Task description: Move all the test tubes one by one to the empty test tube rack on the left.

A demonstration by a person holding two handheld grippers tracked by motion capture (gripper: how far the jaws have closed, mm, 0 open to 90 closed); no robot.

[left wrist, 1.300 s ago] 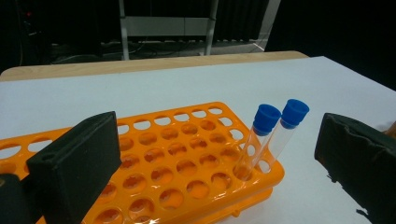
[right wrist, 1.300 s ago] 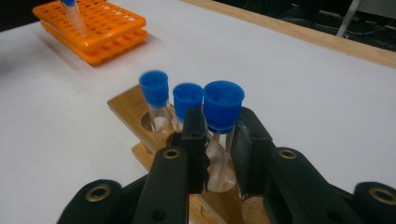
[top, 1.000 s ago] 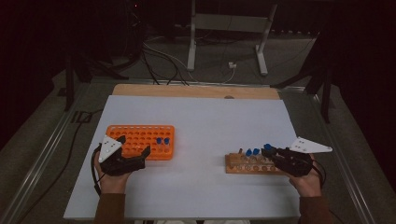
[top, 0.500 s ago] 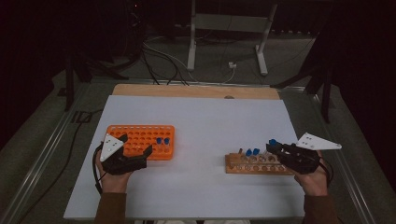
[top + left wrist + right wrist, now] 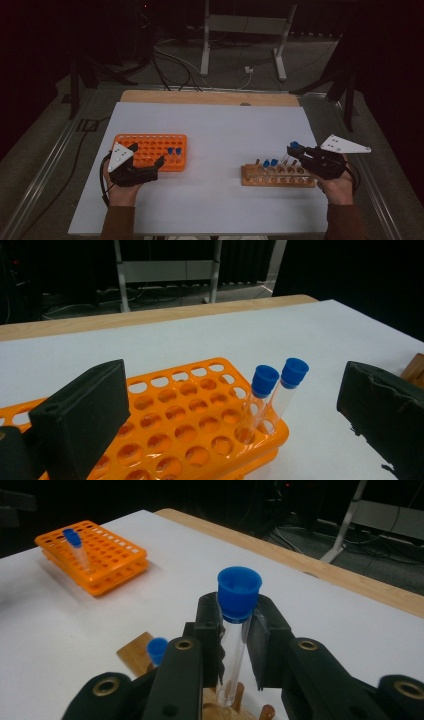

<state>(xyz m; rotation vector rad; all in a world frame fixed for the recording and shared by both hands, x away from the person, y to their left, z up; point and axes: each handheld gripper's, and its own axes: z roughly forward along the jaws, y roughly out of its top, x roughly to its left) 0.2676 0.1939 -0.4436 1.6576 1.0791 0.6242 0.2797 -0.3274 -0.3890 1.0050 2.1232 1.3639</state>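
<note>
Blue-capped and clear, a test tube [image 5: 234, 630] is sitting clamped between the pads of the right tool [image 5: 235, 635], gripped just below its cap [image 5: 294, 145], with its lower end hanging right above the wooden rack [image 5: 278, 176]. The step in hand looks like carrying tubes from that wooden rack across to the orange rack [image 5: 153, 151], and this tube is judged to be at the lifting-out stage. Next, the right tool is needing to raise the tube fully clear of its hole, keep it upright, and travel across the white worktop [image 5: 215, 135] toward the far rack.

Two more blue-capped tubes [image 5: 270, 164] are standing in the wooden rack just beside the right tool, close enough to be knocked on the way out. The left tool [image 5: 240, 405] is holding nothing, its jaws standing wide apart at the near edge of the orange rack, where two tubes [image 5: 272, 390] are already standing just ahead of it, between its jaws in the left gripper view. Free holes are lying beside them.
</note>
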